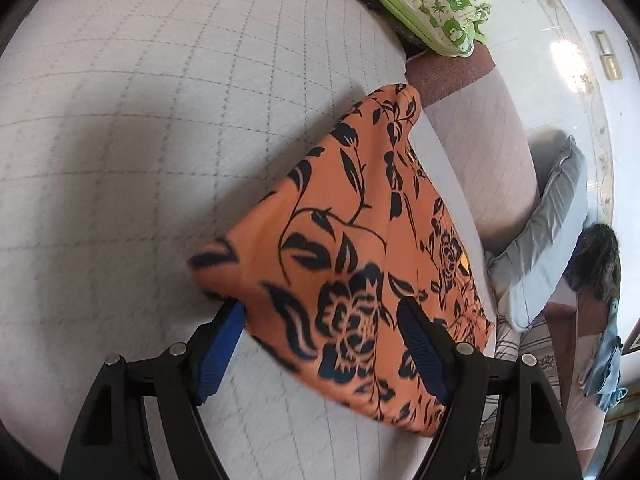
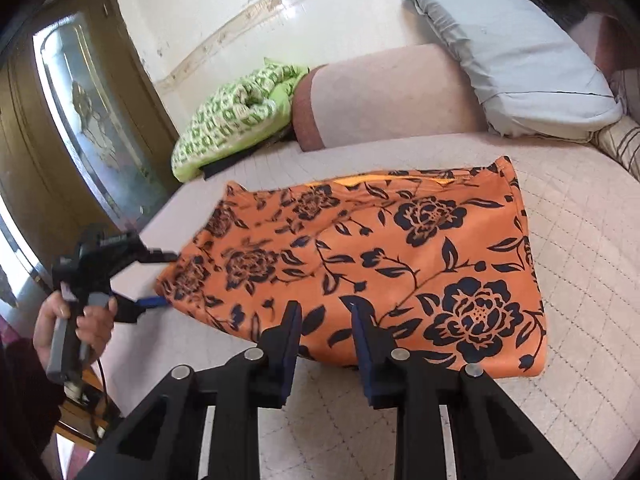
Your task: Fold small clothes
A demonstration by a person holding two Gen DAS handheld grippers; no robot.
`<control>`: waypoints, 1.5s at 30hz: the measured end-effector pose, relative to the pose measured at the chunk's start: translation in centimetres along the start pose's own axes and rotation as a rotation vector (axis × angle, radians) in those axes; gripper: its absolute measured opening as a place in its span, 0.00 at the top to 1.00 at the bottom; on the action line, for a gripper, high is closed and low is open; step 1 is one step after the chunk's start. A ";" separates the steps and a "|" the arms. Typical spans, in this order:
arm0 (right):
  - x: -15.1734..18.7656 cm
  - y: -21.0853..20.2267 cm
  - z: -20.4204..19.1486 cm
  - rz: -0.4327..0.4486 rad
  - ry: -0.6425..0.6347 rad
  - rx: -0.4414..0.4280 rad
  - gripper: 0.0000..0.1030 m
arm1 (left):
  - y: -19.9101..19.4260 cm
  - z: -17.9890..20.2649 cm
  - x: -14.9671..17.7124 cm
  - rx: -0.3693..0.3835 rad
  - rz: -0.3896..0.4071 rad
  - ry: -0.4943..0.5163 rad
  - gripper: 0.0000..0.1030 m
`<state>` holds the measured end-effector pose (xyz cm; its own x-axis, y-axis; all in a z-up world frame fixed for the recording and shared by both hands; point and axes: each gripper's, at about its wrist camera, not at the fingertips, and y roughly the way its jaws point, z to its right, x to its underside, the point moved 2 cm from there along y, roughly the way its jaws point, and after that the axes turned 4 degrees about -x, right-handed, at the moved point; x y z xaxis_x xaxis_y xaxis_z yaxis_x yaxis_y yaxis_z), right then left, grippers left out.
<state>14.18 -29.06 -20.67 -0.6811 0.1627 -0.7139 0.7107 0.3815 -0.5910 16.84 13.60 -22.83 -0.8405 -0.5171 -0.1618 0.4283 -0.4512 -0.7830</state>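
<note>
The left gripper (image 2: 160, 280) stands open at the left edge of the orange floral garment (image 2: 360, 264), which lies partly folded on the quilted bed (image 2: 580, 240); the right gripper (image 2: 326, 320) is half closed at the near edge, pinching nothing clearly; I judge the next fold needs both edges gripped first.

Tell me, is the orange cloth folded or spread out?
Folded. The cloth lies doubled on the bed, a second layer showing along its far edge.
</note>
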 end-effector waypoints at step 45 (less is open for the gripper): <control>-13.1 11.3 -8.9 -0.424 0.014 -0.085 0.22 | -6.1 3.0 7.2 -0.080 0.371 0.403 0.36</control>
<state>29.62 -18.75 -14.63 -0.9123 -0.0129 -0.4093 0.3508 0.4908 -0.7975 9.20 10.42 -17.45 -0.7050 -0.3044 -0.6405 0.7068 -0.2266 -0.6702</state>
